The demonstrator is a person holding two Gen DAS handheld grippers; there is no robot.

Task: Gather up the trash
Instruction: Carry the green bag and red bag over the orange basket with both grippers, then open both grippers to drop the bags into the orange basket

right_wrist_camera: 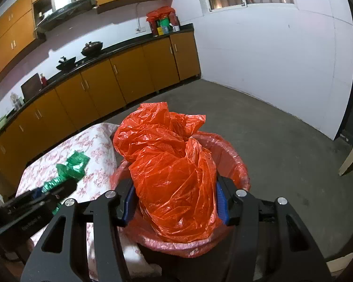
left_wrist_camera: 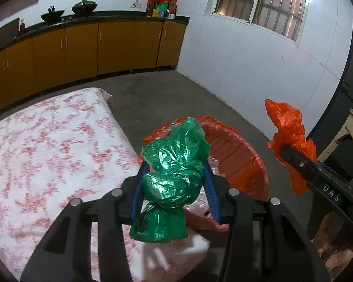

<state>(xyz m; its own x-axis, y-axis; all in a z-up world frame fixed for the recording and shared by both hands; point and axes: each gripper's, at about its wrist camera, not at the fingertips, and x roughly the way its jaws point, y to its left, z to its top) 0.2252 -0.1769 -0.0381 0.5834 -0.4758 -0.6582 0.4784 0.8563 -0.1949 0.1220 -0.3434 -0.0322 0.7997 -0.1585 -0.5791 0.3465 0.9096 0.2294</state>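
My left gripper [left_wrist_camera: 175,176] is shut on a knotted green plastic bag [left_wrist_camera: 174,178] and holds it over the table edge, beside the bin. My right gripper [right_wrist_camera: 175,197] is shut on a crumpled orange plastic bag [right_wrist_camera: 169,164] and holds it above the trash bin [right_wrist_camera: 242,164], which is lined with an orange-red bag. In the left wrist view the bin [left_wrist_camera: 242,155] sits on the floor just past the table, and the right gripper with the orange bag [left_wrist_camera: 291,136] shows at the right. In the right wrist view the left gripper with the green bag [right_wrist_camera: 70,166] shows at the left.
A table with a white cloth with a pink floral print [left_wrist_camera: 47,152] is at the left. Orange kitchen cabinets [left_wrist_camera: 82,47] with a black counter run along the far wall. A white wall with a barred window [left_wrist_camera: 258,2] is at the right. Grey concrete floor [left_wrist_camera: 164,94] lies between.
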